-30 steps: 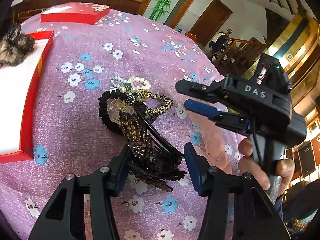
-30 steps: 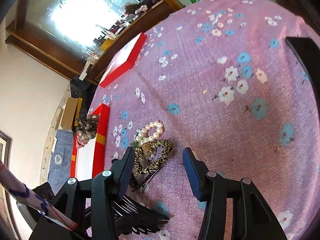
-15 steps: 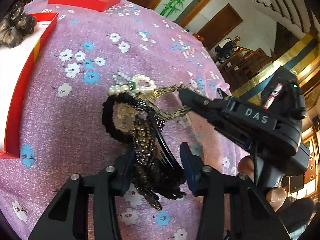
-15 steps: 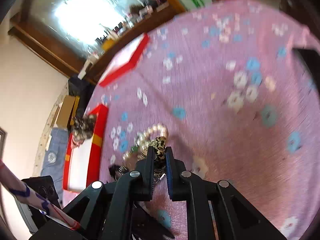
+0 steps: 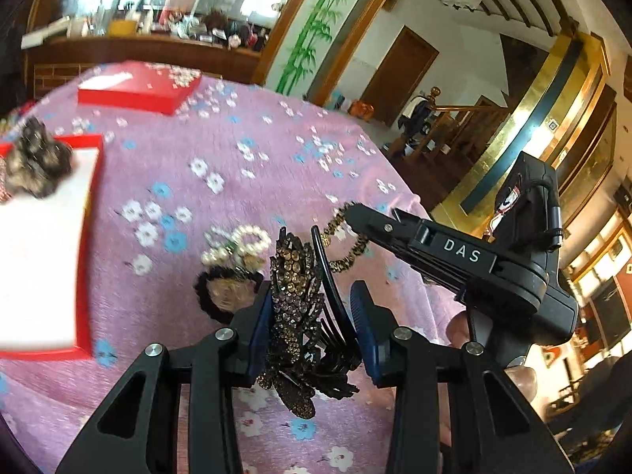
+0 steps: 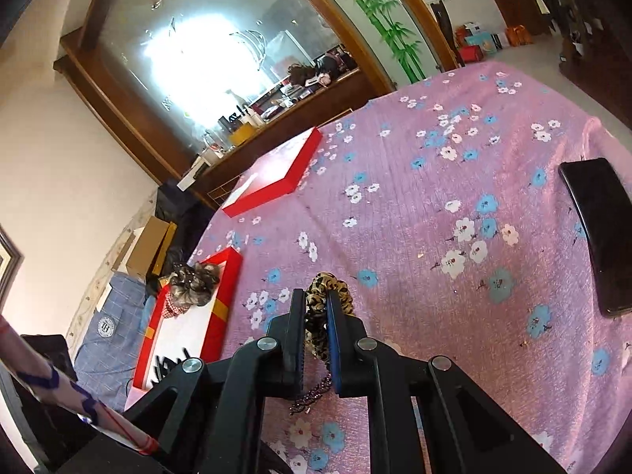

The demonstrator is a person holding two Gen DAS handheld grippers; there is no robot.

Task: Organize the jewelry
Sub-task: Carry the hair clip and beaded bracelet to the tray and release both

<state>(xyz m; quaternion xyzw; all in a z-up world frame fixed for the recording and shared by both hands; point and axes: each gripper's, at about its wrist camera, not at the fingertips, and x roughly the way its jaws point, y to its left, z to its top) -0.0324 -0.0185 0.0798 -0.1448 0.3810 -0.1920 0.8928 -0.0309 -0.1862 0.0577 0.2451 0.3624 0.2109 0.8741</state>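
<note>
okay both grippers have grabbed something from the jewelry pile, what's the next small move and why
Probably carry both toward the open red box. The left gripper is clamped on the rhinestone hair claw, the right gripper on the leopard scrunchie, and another scrunchie already lies in that box.

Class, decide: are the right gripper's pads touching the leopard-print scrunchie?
Touching. The right wrist view shows the right gripper shut on the leopard-print scrunchie, its fabric pinched between both pads with no gap.
</note>
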